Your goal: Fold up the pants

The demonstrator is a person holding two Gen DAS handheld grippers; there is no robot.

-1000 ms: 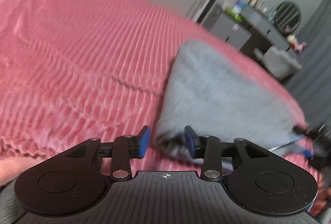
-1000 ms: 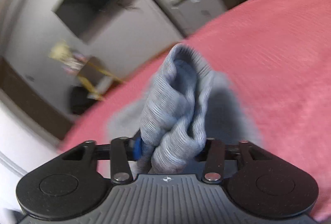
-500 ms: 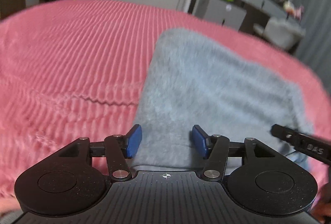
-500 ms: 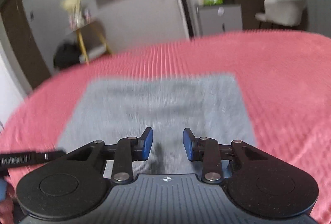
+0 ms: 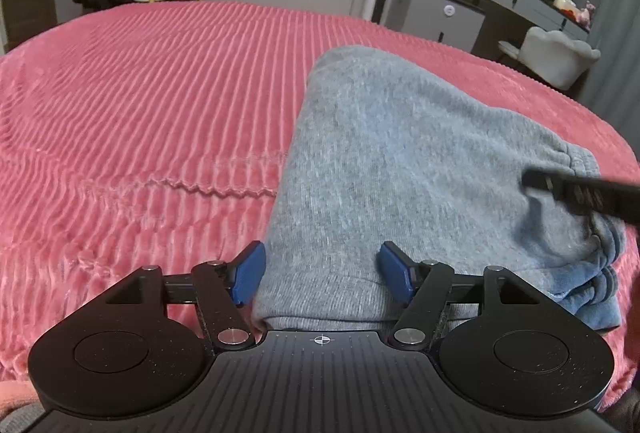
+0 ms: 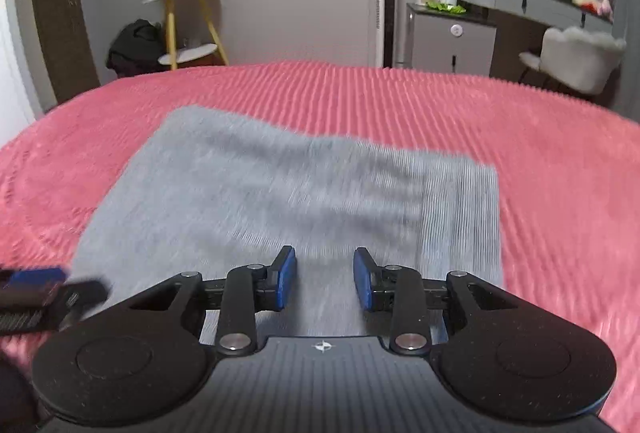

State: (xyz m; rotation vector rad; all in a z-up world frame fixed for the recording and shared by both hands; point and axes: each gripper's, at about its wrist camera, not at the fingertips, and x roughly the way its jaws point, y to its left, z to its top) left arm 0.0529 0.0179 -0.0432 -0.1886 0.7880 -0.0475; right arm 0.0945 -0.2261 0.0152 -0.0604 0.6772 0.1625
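item: grey pants (image 6: pixel 288 193), lying flat as a folded rectangle on the pink bed (image 5: pixel 140 105). left hand-held gripper (image 5: pixel 322 273): spread, holding nothing. right hand-held gripper (image 6: pixel 325 279): spread, holding nothing. status, judged: folding largely done; perhaps 1 further fold or smoothing left.

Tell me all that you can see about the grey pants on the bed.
The grey pants are soft knit fabric, folded into a compact stack that lies flat on the pink ribbed bedspread. In the left wrist view, bunched layered edges show at the stack's right end; in the right wrist view, a ribbed band runs along its right side. The left gripper and right gripper are both open above it and hold nothing.
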